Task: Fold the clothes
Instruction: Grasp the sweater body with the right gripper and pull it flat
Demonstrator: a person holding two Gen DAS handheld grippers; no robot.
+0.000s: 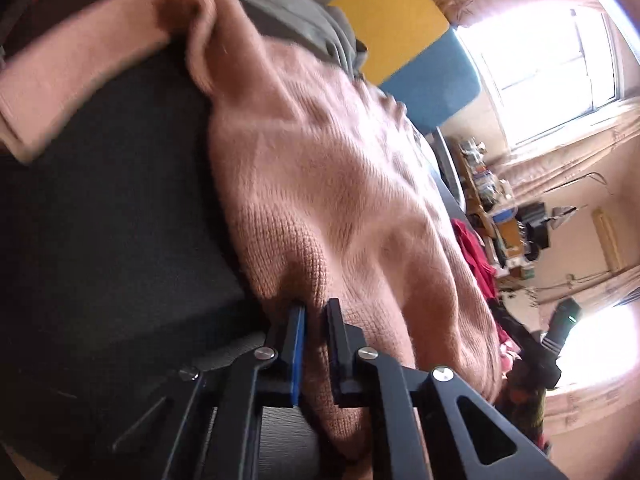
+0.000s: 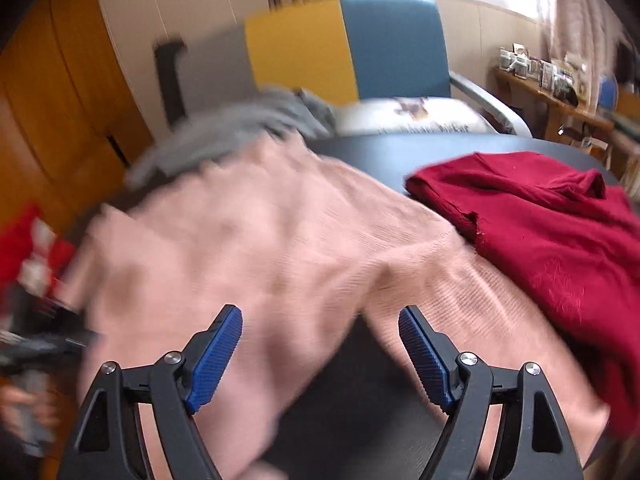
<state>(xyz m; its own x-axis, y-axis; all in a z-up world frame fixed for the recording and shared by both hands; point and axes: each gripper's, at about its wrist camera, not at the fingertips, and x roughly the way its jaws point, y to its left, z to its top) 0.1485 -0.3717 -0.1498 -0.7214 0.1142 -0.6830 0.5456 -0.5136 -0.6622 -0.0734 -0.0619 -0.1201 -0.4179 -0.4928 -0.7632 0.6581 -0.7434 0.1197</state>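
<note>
Your left gripper (image 1: 316,312) sits nearest the lens, its fingers pinched narrow on a fold of the pink sweater's (image 1: 320,184) edge. That sweater lies spread over the dark table (image 1: 112,216), one sleeve (image 1: 72,84) trailing off to the side. Your right gripper (image 2: 320,344) hovers just above the same pink sweater (image 2: 248,248) with its blue pads (image 2: 216,360) spread wide, gripping nothing. Beside it lies a red garment (image 2: 552,224), touching the pink knit, and a grey garment (image 2: 224,136) rests at the far edge.
</note>
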